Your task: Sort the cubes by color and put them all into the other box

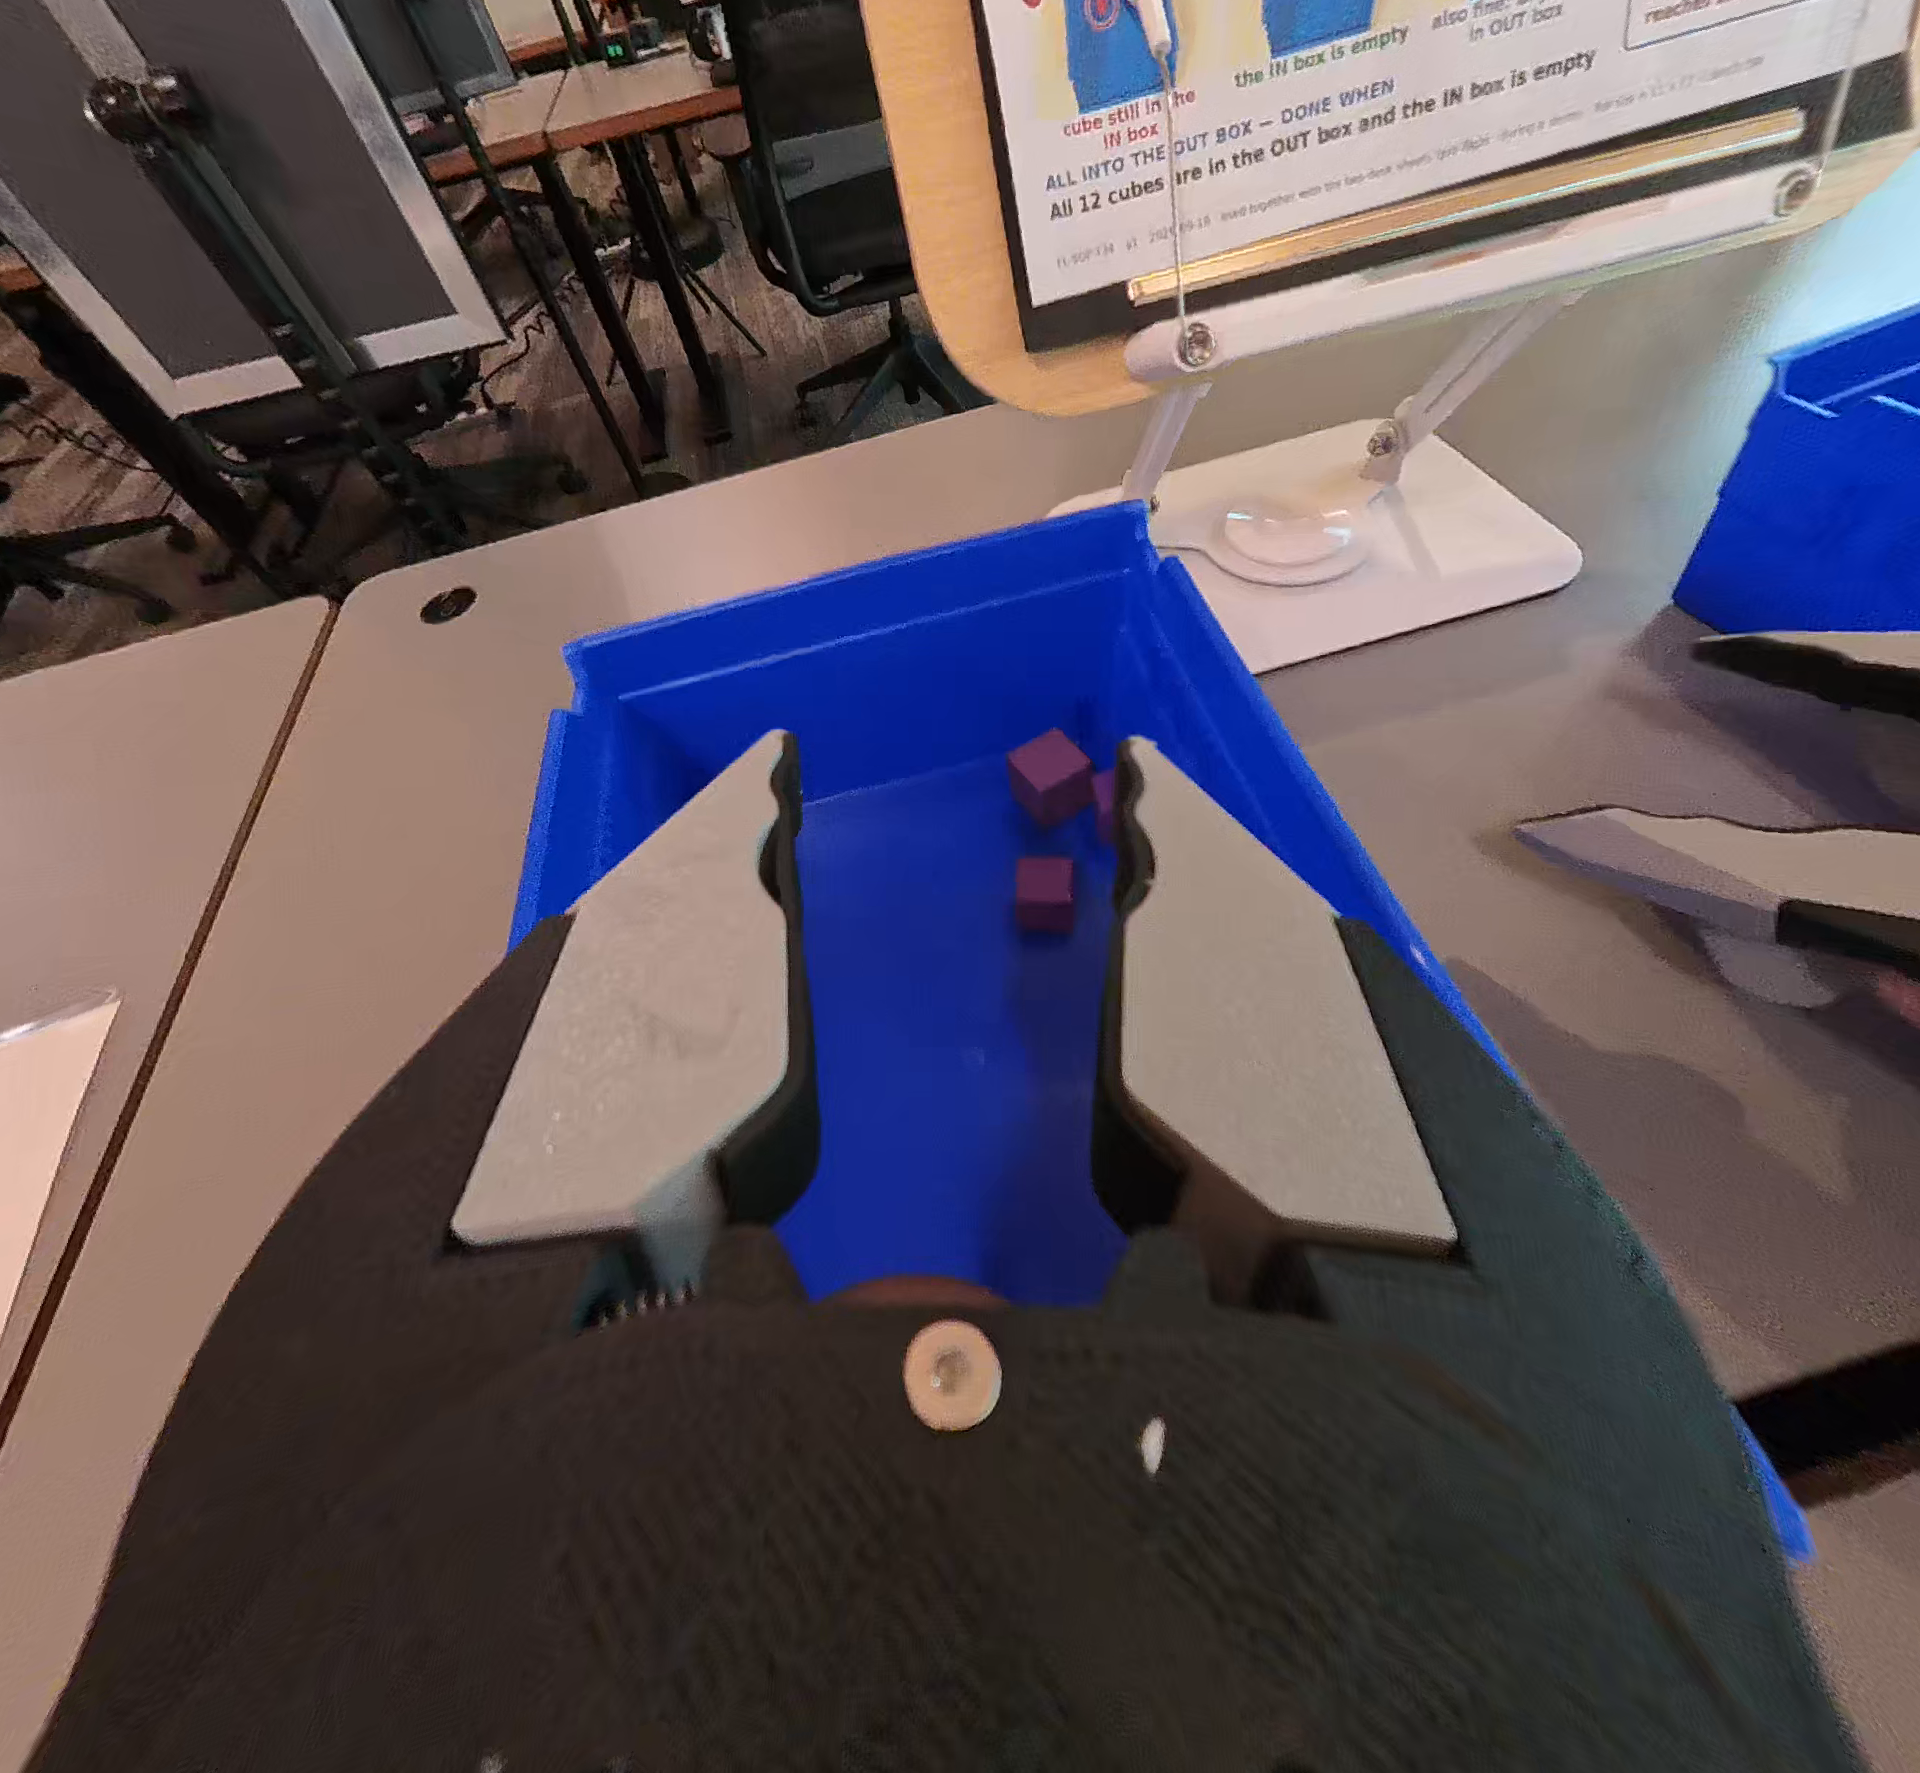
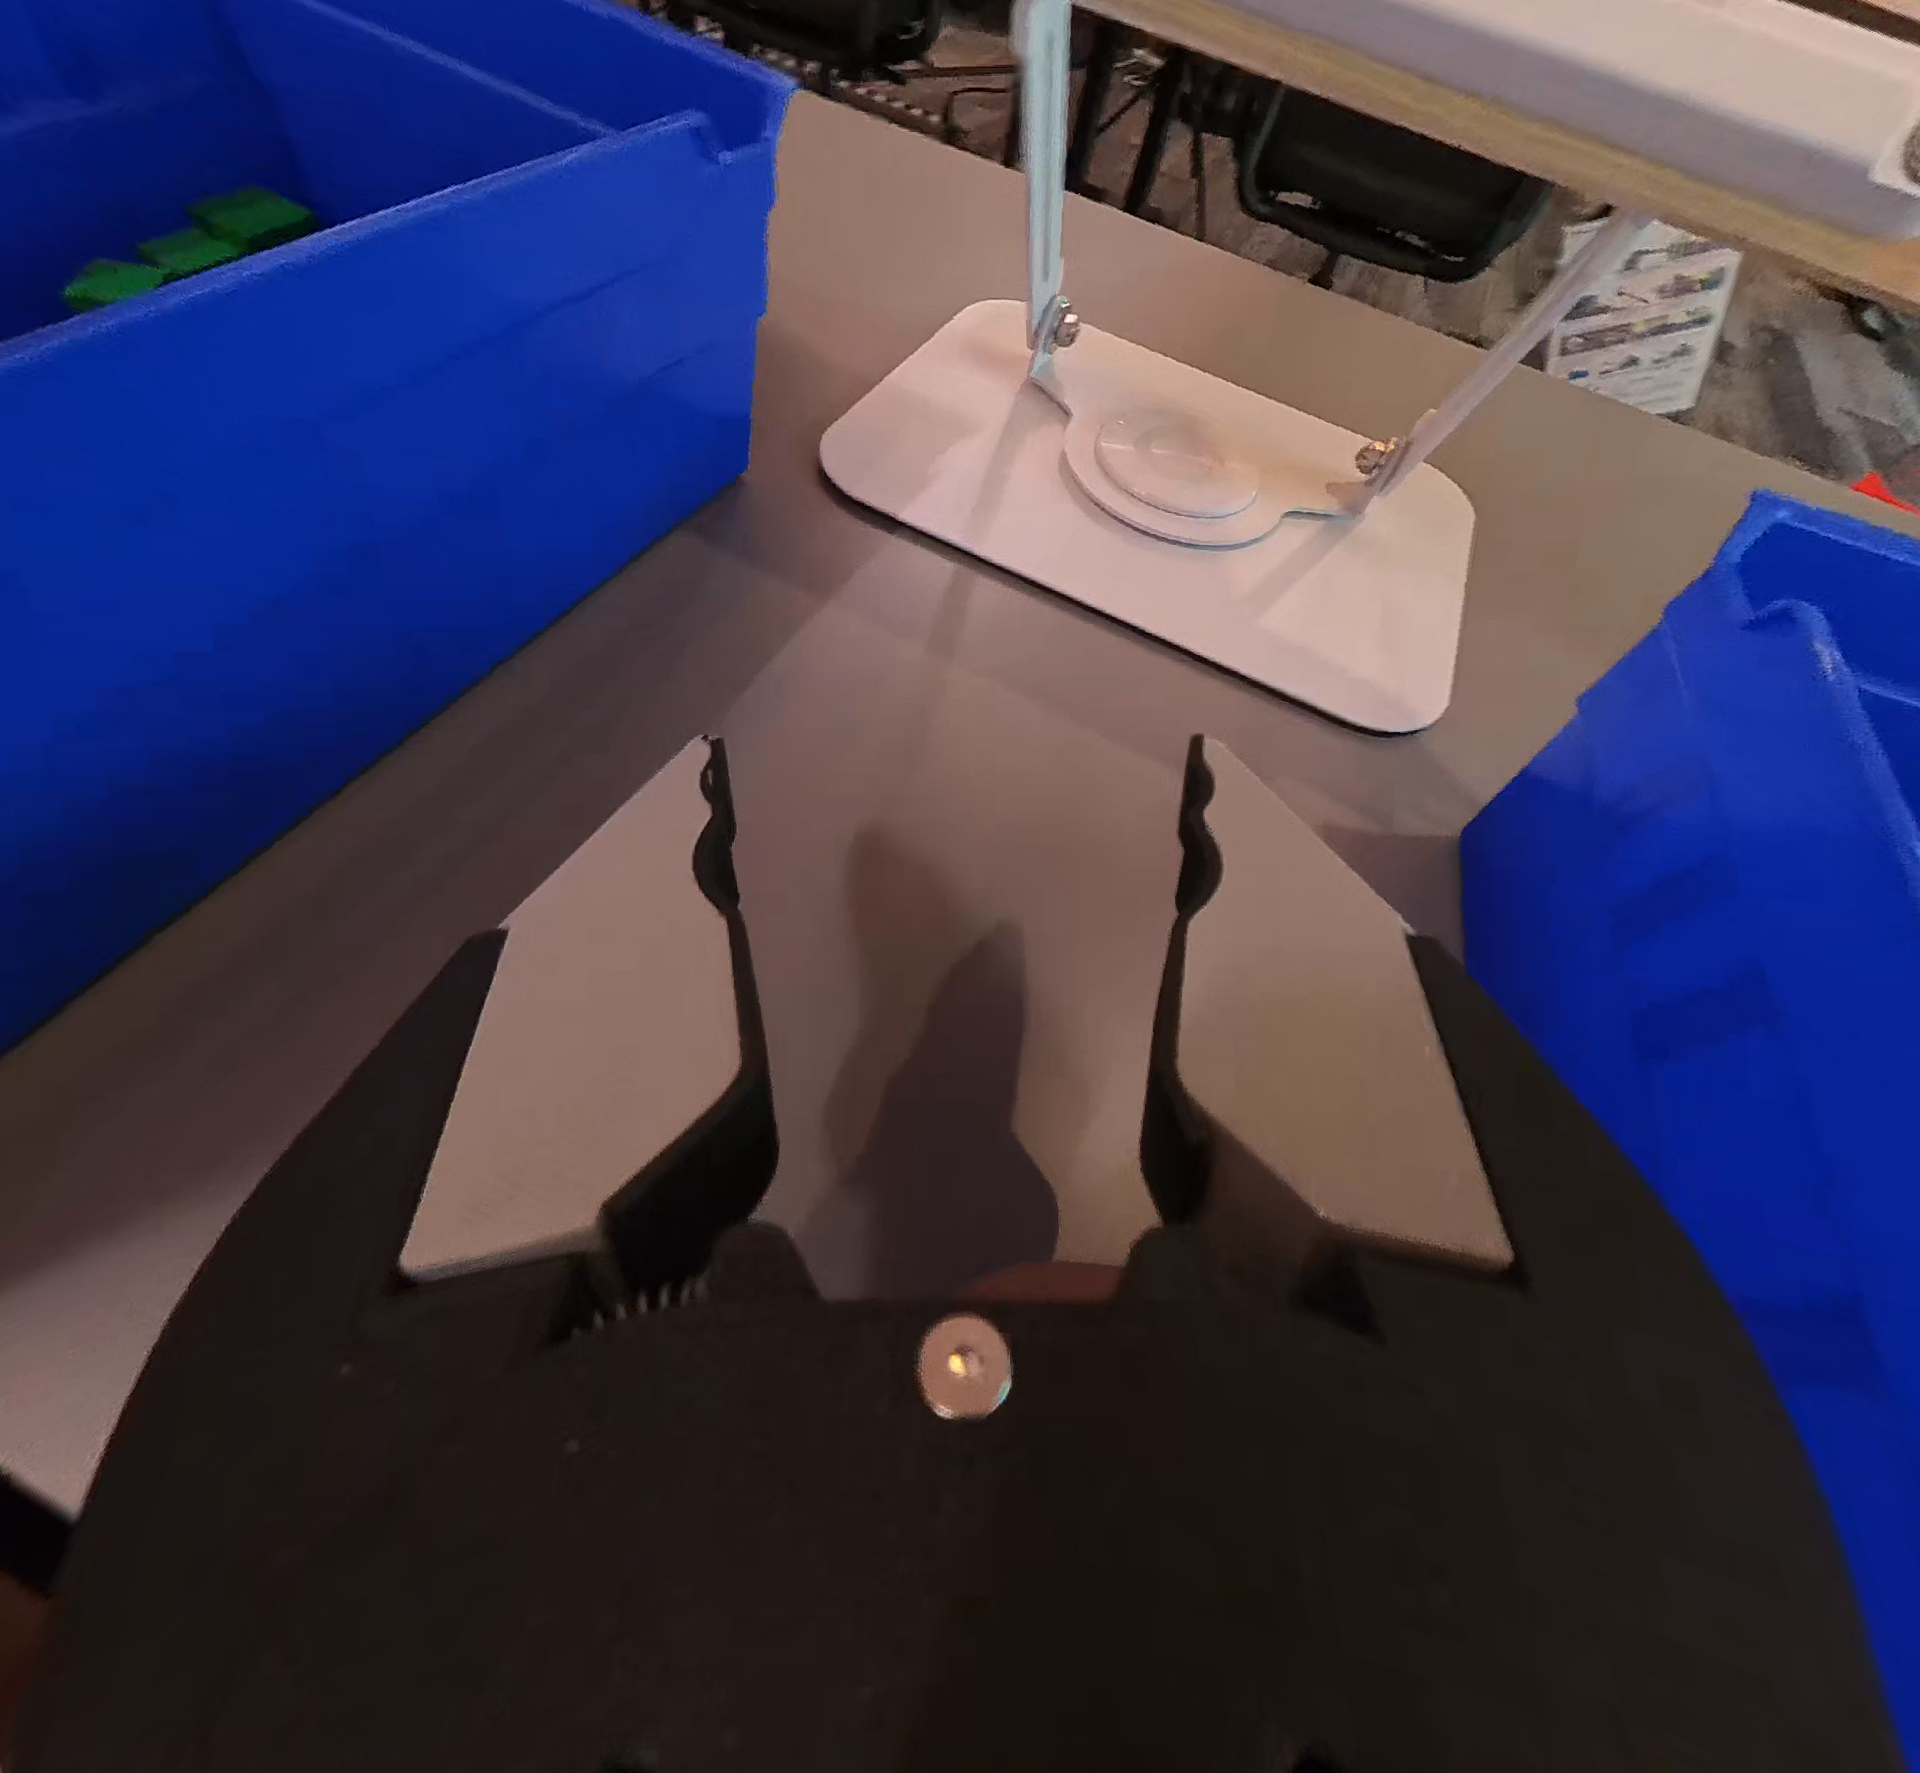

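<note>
Above blue box: left hand-held gripper wide open, empty.

My left camera looks down close into a blue box; my right faces the table. Both catch the white stand.

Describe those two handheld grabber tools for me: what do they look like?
The left gripper and right gripper match: a wide, matte black body, two tapering jaws with flat grey outer plates and wavy black inner edges, plus one silver screw at the centre. No cables show.
</note>
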The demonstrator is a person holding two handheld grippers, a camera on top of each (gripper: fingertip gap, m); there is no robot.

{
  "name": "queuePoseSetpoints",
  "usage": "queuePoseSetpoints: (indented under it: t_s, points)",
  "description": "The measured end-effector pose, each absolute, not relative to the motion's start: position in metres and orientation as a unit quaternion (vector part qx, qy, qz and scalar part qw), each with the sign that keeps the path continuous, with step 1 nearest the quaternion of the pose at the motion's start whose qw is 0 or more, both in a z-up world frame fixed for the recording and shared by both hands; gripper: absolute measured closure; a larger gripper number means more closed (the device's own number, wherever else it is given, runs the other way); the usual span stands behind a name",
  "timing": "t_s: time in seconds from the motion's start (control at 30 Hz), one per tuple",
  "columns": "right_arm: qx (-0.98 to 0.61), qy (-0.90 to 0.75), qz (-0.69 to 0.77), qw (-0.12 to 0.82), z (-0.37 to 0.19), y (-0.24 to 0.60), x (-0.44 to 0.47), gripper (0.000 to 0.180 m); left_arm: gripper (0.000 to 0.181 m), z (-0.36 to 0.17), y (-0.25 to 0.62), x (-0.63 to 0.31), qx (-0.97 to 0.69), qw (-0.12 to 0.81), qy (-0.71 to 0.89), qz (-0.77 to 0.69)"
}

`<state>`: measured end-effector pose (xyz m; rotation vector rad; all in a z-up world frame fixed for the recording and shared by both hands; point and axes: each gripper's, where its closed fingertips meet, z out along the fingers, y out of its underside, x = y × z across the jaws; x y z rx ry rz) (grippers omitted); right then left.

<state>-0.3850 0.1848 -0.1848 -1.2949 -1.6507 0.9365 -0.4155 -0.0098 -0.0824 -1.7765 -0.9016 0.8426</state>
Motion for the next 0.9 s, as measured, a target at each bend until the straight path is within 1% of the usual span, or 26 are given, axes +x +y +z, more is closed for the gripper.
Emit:
queuePoseSetpoints:
  t_s: [0.07, 0.17, 0.23, 0.4, 0.57, 0.73, 0.9]
  points:
    - [-0.531, -0.637, 0.371, 0.419, -0.183, 0.194, -0.389, 0.095, 0.12, -0.086, -0.005, -0.425, -0.73, 0.467, -0.361, 0.345]
    - [-0.55, -0.617, 0.37, 0.425, -0.181, 0.205, -0.395, 0.088, 0.12, -0.104, 0.001, -0.43, -0.742, 0.454, -0.365, 0.332]
    - [-0.56, -0.6, 0.368, 0.438, -0.178, 0.212, -0.399, 0.088, 0.113, -0.114, 0.003, -0.427, -0.753, 0.441, -0.362, 0.328]
    - [-0.566, -0.574, 0.352, 0.476, -0.172, 0.222, -0.401, 0.086, 0.113, -0.117, 0.006, -0.428, -0.716, 0.472, -0.391, 0.333]
    - [-0.571, -0.577, 0.354, 0.464, -0.175, 0.222, -0.402, 0.083, 0.112, -0.123, 0.005, -0.429, -0.718, 0.467, -0.386, 0.343]
    - [-0.564, -0.584, 0.372, 0.45, -0.175, 0.217, -0.411, 0.082, 0.111, -0.128, 0.009, -0.424, -0.731, 0.481, -0.376, 0.305]
    - [-0.565, -0.59, 0.384, 0.431, -0.178, 0.211, -0.418, 0.082, 0.11, -0.139, 0.008, -0.428, -0.738, 0.468, -0.384, 0.299]
